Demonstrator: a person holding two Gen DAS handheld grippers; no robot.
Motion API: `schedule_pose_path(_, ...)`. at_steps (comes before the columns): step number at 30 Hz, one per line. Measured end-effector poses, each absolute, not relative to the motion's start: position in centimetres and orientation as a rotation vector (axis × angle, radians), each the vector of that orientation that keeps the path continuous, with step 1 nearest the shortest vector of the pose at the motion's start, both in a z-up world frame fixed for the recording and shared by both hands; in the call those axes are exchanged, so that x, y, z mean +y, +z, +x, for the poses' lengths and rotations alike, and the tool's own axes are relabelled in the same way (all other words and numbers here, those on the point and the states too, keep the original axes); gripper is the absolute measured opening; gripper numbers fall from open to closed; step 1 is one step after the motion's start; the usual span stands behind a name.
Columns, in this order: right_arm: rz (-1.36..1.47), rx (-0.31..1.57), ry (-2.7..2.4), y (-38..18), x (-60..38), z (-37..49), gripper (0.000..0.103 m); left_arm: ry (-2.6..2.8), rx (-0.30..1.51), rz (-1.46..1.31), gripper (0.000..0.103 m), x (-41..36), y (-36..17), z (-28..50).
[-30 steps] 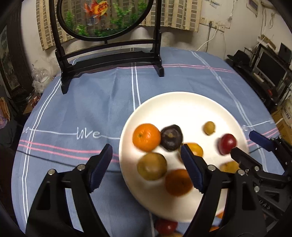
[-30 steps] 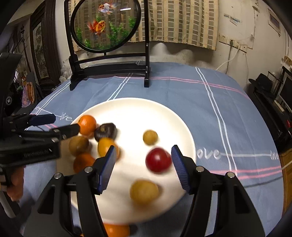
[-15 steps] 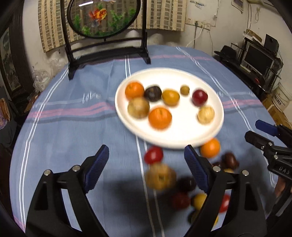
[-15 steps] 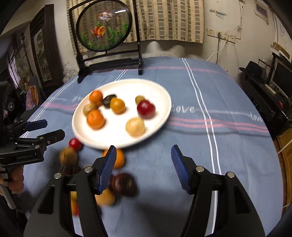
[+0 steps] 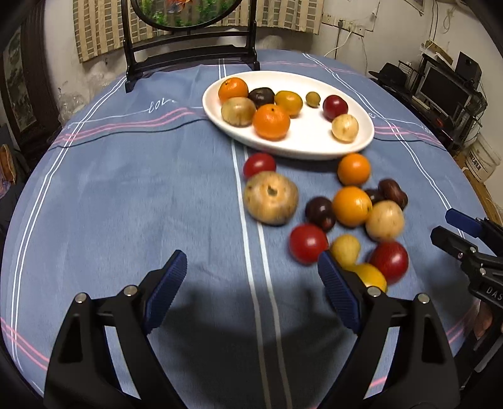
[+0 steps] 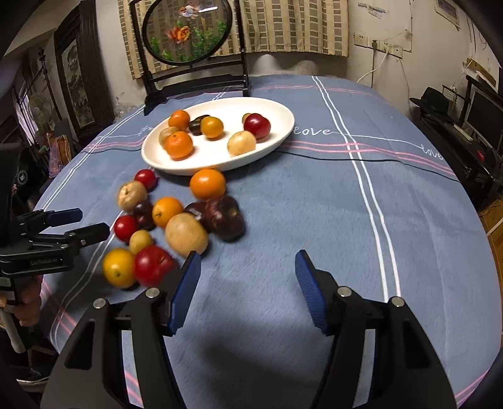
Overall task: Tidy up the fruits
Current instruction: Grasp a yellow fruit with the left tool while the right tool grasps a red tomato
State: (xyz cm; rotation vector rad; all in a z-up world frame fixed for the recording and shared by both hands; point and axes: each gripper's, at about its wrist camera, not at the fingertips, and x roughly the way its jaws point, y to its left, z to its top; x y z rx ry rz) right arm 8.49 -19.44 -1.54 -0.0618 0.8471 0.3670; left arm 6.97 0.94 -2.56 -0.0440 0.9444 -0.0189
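A white oval plate [image 5: 361, 143] [image 6: 283, 132] holds several fruits: oranges, a red plum, a dark plum, tan pears. Several more fruits lie loose on the blue cloth in front of it, among them a big tan pear [image 5: 270, 198] [image 6: 186, 234], an orange [image 5: 353, 169] [image 6: 207, 184] and a red one [image 5: 308, 243] [image 6: 124, 227]. My left gripper [image 5: 251, 288] is open and empty, low over the cloth near the loose pile. My right gripper [image 6: 248, 284] is open and empty, to the right of the pile.
A black stand with a round goldfish panel [image 6: 188, 30] stands at the table's far edge behind the plate. The round table has a blue cloth with white and pink stripes [image 6: 364, 188]. Shelves and a monitor [image 5: 440, 85] stand at right beyond the table.
Both grippers have pulled back from over the plate toward the near edge of the table. The loose fruits in front of the plate have come into view.
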Motion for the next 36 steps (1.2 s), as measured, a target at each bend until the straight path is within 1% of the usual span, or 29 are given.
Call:
schedule_pose_path(12,-0.095,0.871,0.399,-3.1,-18.8,5.8,0.063,-0.162,0.950,-0.031,0.088,-2.1,-2.1,4.5)
schedule_pose_path(17,-0.089,0.867,0.398,-3.1,-19.0,5.7,0.063,-0.221,0.980,0.024,0.087,-4.3,-3.2,4.6)
schedule_pose_path(18,-0.086,0.868,0.400,-3.1,-19.1,5.7,0.063,-0.229,0.989,0.030,0.084,-4.6,-3.5,4.7)
schedule_pose_path(19,-0.083,0.868,0.402,-3.1,-19.2,5.7,0.063,-0.236,0.995,0.040,0.077,-4.9,-3.8,4.9)
schedule_pose_path(21,-0.080,0.869,0.403,-3.1,-19.3,5.8,0.063,-0.239,1.013,0.053,0.069,-5.2,-4.5,5.3)
schedule_pose_path(26,-0.074,0.877,0.405,-3.2,-19.4,6.0,0.063,-0.223,1.005,0.064,0.064,-5.5,-4.8,6.1)
schedule_pose_path(27,-0.074,0.880,0.406,-3.3,-19.2,6.1,0.063,-0.220,1.005,0.063,0.062,-5.5,-4.8,6.2)
schedule_pose_path(29,-0.075,0.884,0.412,-3.3,-19.1,6.1,0.063,-0.232,0.997,0.056,0.051,-5.5,-4.7,6.5)
schedule_pose_path(30,-0.077,0.885,0.414,-3.4,-19.0,6.1,0.063,-0.247,0.991,0.046,0.040,-5.5,-4.5,6.3)
schedule_pose_path(33,-0.086,0.885,0.430,-3.2,-18.6,6.0,0.063,-0.224,0.954,0.070,0.040,-5.5,-4.0,6.0)
schedule_pose_path(36,-0.103,0.885,0.457,-3.1,-17.8,6.0,0.063,-0.215,0.967,0.056,0.040,-4.6,-4.0,6.0)
